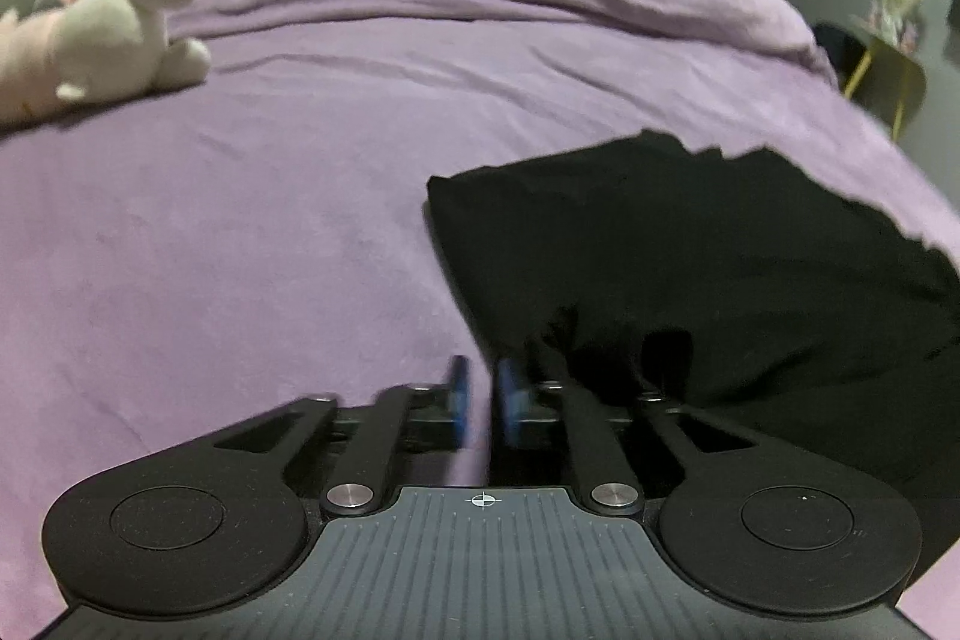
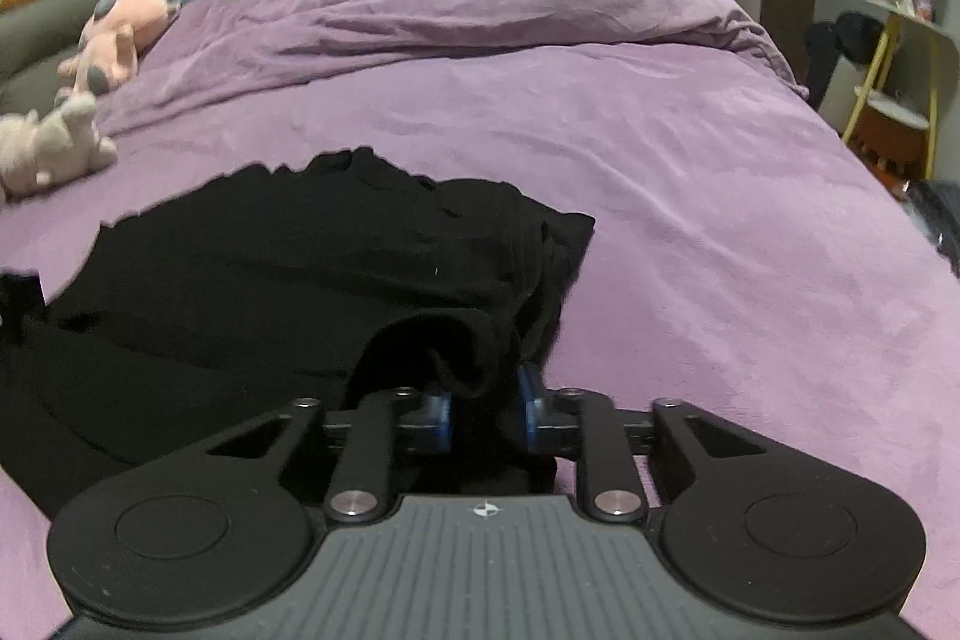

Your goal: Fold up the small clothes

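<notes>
Black garment [image 2: 312, 268] lies on the bed [image 2: 690, 196] near its front edge; right hand-held gripper [image 2: 485, 400] pinches a bunched hem, left hand-held gripper [image 1: 480, 394] pressed together at the cloth's edge, grip unclear; carry both corners level.

Garment [image 2: 312, 268] lies on bed [image 2: 690, 220], lower left of right wrist view & right of centre in left wrist view. Bunched duvet [image 2: 480, 16] behind it, top centre. 2 plush toys [image 2: 54, 148] upper left; shelf unit [image 2: 900, 88] far right, off bed.
</notes>
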